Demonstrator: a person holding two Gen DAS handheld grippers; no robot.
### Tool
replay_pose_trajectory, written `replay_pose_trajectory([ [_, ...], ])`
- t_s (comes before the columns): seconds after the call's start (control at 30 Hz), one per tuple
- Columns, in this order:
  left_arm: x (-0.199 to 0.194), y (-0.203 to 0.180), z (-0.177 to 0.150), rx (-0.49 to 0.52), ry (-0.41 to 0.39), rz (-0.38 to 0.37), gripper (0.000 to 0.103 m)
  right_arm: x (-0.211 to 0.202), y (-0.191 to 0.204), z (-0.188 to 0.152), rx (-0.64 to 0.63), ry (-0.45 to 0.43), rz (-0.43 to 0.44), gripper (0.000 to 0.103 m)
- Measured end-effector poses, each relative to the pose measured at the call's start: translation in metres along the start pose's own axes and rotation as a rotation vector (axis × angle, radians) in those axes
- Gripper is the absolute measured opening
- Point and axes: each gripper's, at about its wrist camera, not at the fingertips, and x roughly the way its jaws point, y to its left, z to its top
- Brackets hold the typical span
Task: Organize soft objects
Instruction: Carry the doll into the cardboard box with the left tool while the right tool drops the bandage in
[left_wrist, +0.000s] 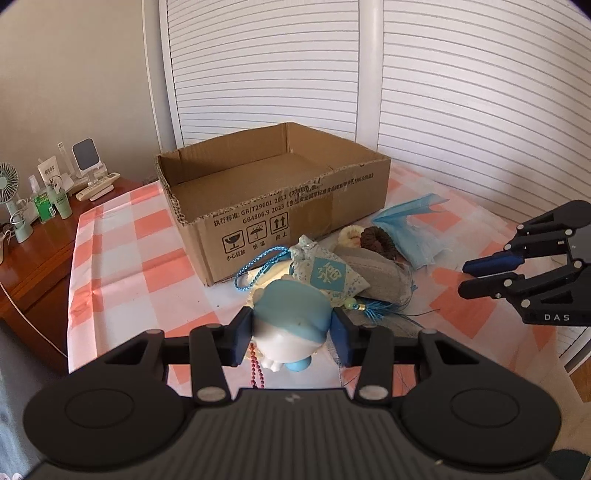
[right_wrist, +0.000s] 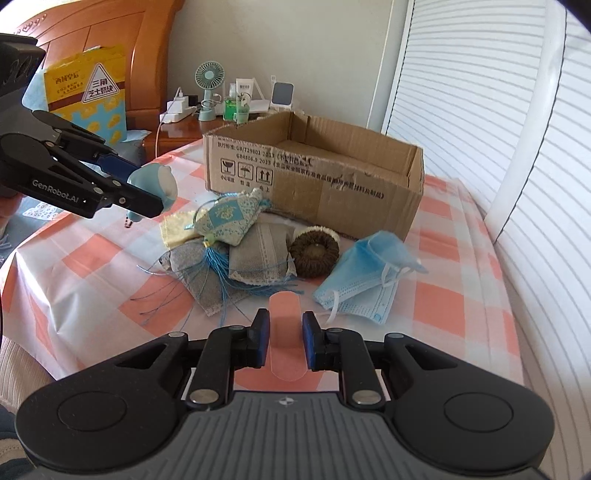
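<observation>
My left gripper (left_wrist: 291, 330) is shut on a blue-and-white soft toy (left_wrist: 291, 314) and holds it above the checkered cloth; the toy also shows in the right wrist view (right_wrist: 155, 181). Beyond it lie a blue patterned sachet (left_wrist: 327, 275), grey pouches (left_wrist: 376, 273), a brown scrunchie (left_wrist: 378, 240) and a blue face mask (left_wrist: 413, 225). The open cardboard box (left_wrist: 295, 218) stands behind them, empty. My right gripper (right_wrist: 284, 334) is open and empty, low over the cloth, in front of the mask (right_wrist: 365, 269) and the pouches (right_wrist: 258, 251).
A wooden bedside table (left_wrist: 40, 251) at the left carries a small fan (left_wrist: 9, 184), bottles and a phone stand. White slatted doors (left_wrist: 461, 92) stand behind the box. A yellow snack bag (right_wrist: 86, 88) leans on the headboard.
</observation>
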Motion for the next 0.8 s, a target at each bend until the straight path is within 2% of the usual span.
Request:
replay_pose_trajectory([
  [0.23, -0.025, -0.002, 0.018, 0.012, -0.012, 0.006, 0.044, -0.019, -0.006, 0.018, -0.047, -0.056, 0.003, 0.022],
  [0.43, -0.028, 0.005, 0.053, 0.022, -0.051, 0.037, 0.044, -0.024, -0.017, 0.044, -0.067, -0.104, 0.018, 0.022],
  [0.63, 0.000, 0.021, 0.110, 0.032, -0.071, 0.064, 0.044, -0.020, -0.031, 0.067, -0.064, -0.143, 0.011, 0.022],
  [0.8, 0.044, 0.038, 0.154, 0.030, -0.059, 0.092, 0.044, -0.015, -0.043, 0.083, -0.062, -0.166, -0.005, 0.022],
])
